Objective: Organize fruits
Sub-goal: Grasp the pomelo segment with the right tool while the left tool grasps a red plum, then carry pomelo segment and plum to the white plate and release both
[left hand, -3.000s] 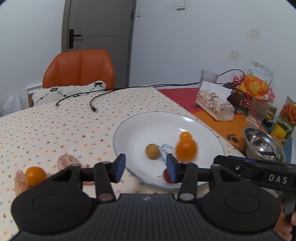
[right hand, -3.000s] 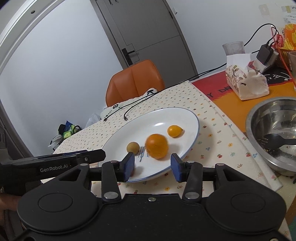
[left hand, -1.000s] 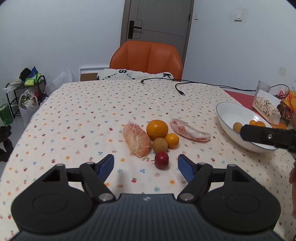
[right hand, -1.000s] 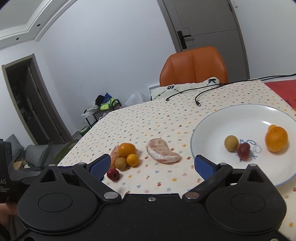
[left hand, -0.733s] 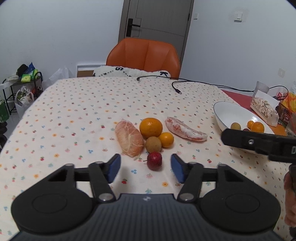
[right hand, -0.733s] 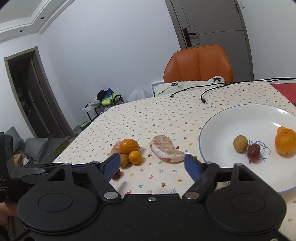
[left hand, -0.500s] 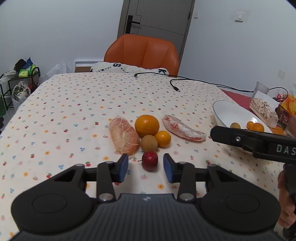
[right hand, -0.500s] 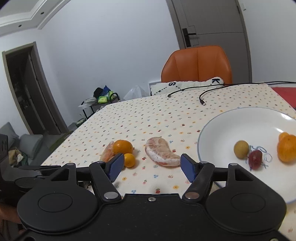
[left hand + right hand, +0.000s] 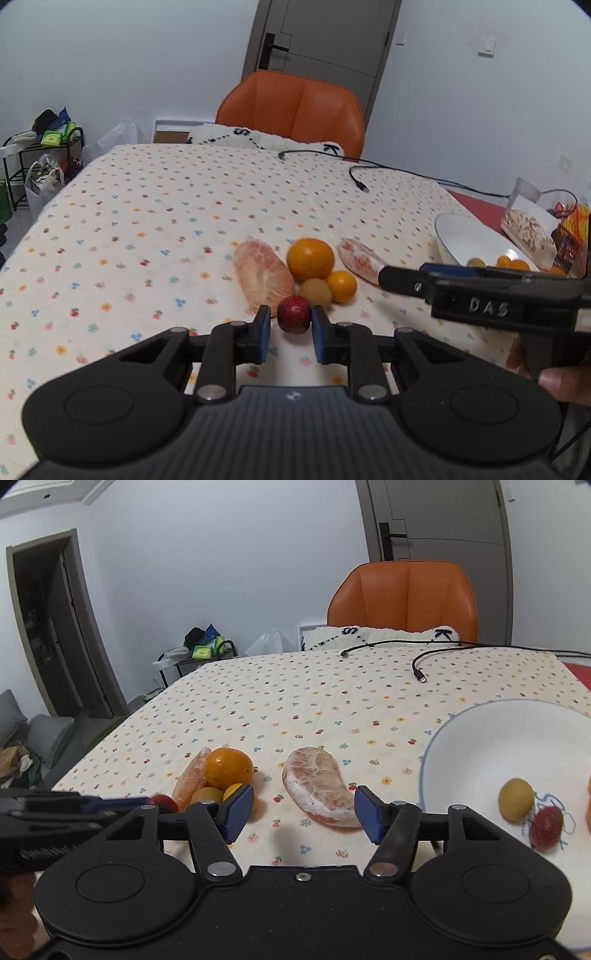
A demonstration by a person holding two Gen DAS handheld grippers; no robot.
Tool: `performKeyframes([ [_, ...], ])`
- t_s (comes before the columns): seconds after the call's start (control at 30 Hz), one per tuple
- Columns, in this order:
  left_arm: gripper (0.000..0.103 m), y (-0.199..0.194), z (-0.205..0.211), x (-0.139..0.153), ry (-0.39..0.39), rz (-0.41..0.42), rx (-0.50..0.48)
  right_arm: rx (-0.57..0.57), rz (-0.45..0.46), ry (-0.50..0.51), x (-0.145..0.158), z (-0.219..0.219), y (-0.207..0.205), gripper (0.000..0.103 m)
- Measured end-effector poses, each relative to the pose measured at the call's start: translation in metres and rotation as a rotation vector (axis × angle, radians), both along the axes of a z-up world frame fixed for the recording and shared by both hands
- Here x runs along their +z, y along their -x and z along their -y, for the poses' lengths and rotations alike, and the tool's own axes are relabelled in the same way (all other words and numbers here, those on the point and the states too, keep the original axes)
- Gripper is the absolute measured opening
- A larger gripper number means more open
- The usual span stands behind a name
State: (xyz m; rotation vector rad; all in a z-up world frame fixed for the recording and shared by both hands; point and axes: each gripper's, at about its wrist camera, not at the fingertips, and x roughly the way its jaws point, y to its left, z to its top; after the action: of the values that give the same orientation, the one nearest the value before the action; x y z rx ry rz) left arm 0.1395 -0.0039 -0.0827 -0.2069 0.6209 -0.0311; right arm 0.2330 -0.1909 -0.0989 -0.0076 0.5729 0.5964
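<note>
Now, from the left wrist, the left tongs (image 9: pixel 287 328) sit around the little red fruit (image 9: pixel 294 314) on the worktop (image 9: pixel 147 221), blue pads almost touching it, ready to pinch. From the right wrist, the right tongs (image 9: pixel 301 810) gape wide over the pomelo slice (image 9: pixel 319 786), likely next for the plate (image 9: pixel 480 746) beside it.

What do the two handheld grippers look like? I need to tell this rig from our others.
Both are matte black plastic. The left gripper and the right gripper each have two blue finger pads on black linkage arms with silver pivot screws, above a ribbed body with two round discs. The right one's side carries raised "DAS" lettering in the left wrist view. No cables or sleeves are visible.
</note>
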Motion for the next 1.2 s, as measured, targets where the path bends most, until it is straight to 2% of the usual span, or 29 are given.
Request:
performKeyframes([
  [0.23, 0.022, -0.005, -0.016, 0.002, 0.016, 0.012, 0.031, 0.004, 0.017, 0.050, 0.000, -0.016, -0.012, 0.057],
  [0.5, 0.022, -0.011, -0.029, -0.006, 0.037, 0.000, 0.054, 0.008, 0.026, 0.155, -0.003, -0.038, -0.031, 0.048],
  [0.63, 0.022, -0.013, -0.037, -0.006, 0.035, 0.003, 0.067, 0.009, 0.027, 0.194, -0.010, -0.047, -0.037, 0.048],
  [0.67, 0.022, -0.013, -0.039, -0.006, 0.037, 0.002, 0.071, 0.009, 0.026, 0.194, -0.010, -0.048, -0.038, 0.047],
  [0.73, 0.022, -0.014, -0.043, -0.007, 0.043, -0.001, 0.081, 0.002, 0.028, 0.198, -0.009, -0.049, -0.039, 0.039],
  [1.2, 0.022, -0.009, -0.039, -0.002, 0.049, 0.018, 0.079, 0.005, 0.040, 0.084, 0.003, -0.031, -0.013, 0.037],
])
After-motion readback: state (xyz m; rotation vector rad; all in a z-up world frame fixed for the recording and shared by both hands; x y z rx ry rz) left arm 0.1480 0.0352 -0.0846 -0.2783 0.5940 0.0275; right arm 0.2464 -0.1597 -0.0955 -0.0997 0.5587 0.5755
